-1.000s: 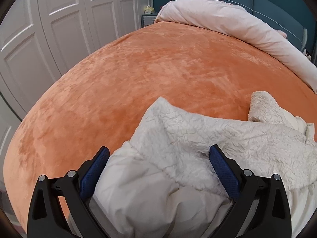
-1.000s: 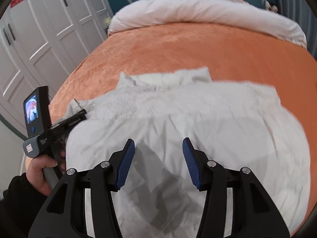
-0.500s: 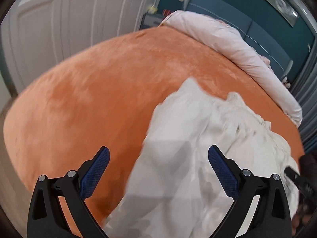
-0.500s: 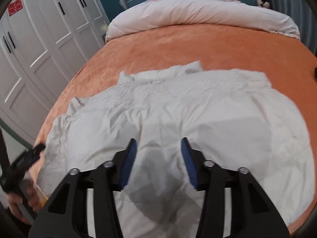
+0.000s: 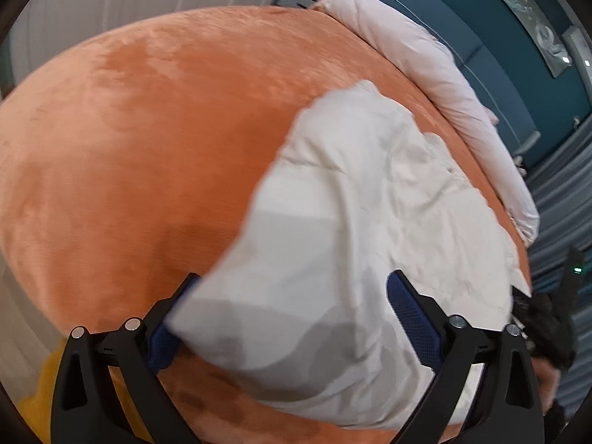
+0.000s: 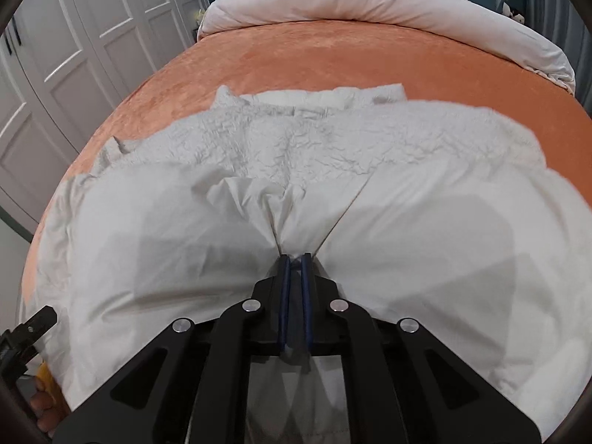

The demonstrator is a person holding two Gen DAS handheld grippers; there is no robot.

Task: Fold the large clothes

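A large white garment point(image 6: 407, 222) lies spread on the orange bed, its far part crinkled and its near part smooth. My right gripper point(image 6: 294, 259) is shut on a pinched fold of the smooth cloth near the garment's near edge, and creases fan out from the pinch. In the left wrist view the garment point(image 5: 370, 203) runs off to the right. Its near left corner lies between the wide-apart fingers of my left gripper point(image 5: 292, 296). Those jaws are closing and the pads do not press on the cloth. The corner covers the tip of the left finger.
The orange bed cover point(image 5: 148, 129) stretches left of and beyond the garment. A rolled pale duvet point(image 6: 370, 0) lies along the head of the bed before a teal headboard point(image 5: 499, 55). White wardrobe doors point(image 6: 74, 55) stand on the left. A hand point(image 6: 44, 407) holds the other gripper at the lower left.
My right gripper sank onto the garment and closed from half open to a pinch on the cloth. My left gripper swung along the garment to its left corner and rolled.
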